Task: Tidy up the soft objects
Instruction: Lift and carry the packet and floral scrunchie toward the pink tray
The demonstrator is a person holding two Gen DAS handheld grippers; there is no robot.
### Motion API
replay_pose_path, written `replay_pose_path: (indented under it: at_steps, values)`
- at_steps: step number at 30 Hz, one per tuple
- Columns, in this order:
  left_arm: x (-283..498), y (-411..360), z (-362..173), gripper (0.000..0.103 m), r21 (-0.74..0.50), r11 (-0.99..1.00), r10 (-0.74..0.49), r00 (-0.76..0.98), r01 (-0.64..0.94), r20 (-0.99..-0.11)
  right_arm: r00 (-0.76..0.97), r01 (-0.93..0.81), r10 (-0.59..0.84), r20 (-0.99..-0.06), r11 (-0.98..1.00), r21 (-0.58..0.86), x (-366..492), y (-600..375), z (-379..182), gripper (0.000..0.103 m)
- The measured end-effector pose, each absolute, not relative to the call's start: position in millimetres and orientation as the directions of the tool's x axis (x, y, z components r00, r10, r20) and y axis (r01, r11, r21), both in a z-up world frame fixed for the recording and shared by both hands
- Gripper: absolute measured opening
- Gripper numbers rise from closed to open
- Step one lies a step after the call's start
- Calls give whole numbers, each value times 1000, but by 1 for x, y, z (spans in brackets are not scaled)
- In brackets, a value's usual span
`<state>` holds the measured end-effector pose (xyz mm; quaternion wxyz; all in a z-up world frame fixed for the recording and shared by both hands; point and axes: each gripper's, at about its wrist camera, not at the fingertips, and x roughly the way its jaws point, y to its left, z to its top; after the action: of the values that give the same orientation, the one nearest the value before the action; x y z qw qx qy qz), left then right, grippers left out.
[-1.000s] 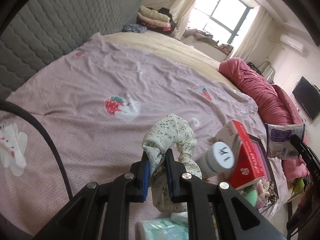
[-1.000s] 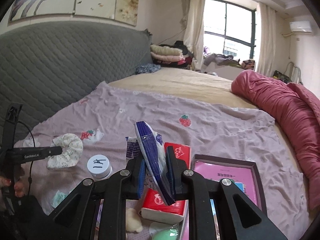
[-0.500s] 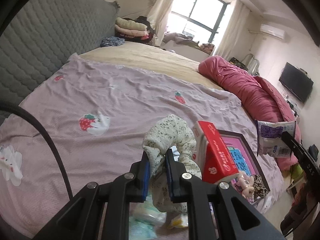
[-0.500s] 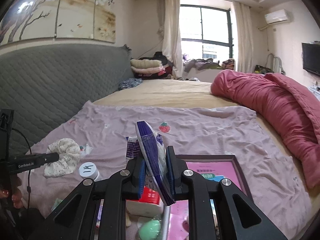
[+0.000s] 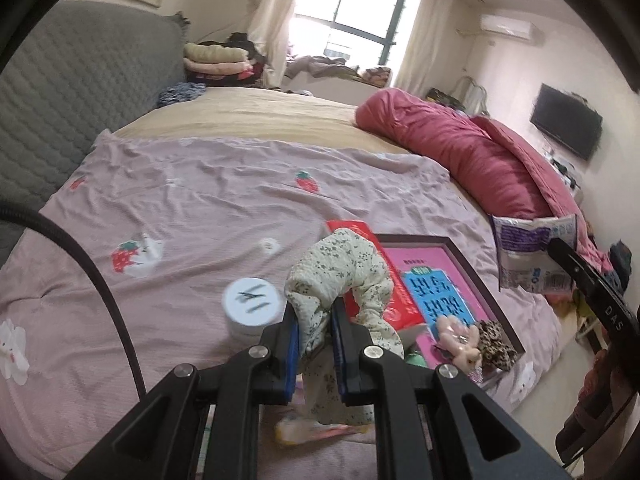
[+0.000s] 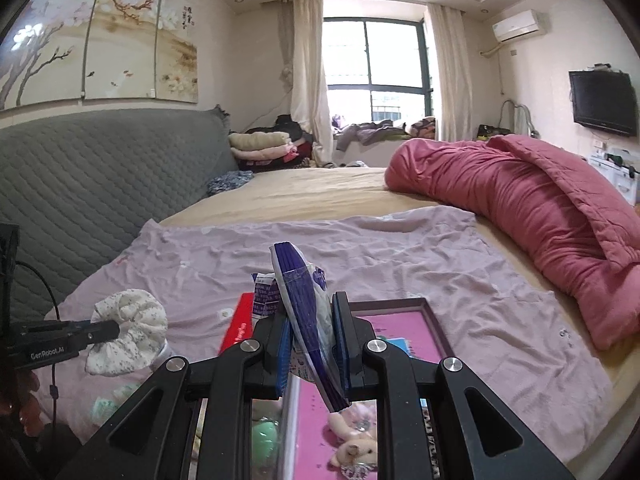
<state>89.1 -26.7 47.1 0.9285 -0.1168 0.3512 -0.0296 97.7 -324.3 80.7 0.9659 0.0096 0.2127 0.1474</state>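
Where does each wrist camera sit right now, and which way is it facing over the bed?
Left wrist: on the left gripper, angled down over the lilac sheet toward the window; gripper shut on the floral scrunchie; right gripper at right edge.
Right wrist: on the right gripper, facing across the bed to the window; shut on the purple packet; left gripper at left edge.
Shared: scrunchie, packet, framed pink board, red box, red quilt.

Two close wrist views along the fingers, down over one shared bed point(image 5: 224, 200) (fisheye).
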Motion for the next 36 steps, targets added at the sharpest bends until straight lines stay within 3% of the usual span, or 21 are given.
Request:
replay_pose_path:
  at_steps: [16, 36]
  values:
    - [98, -134, 47, 15, -144, 979, -202, 709, 141, -676, 890, -139, 172, -423, 984, 108, 89, -387, 64, 19]
    - [123, -200, 9, 15, -96, 974, -206, 620, 207, -757, 887, -2, 93, -453, 980, 198, 95, -437, 37, 19]
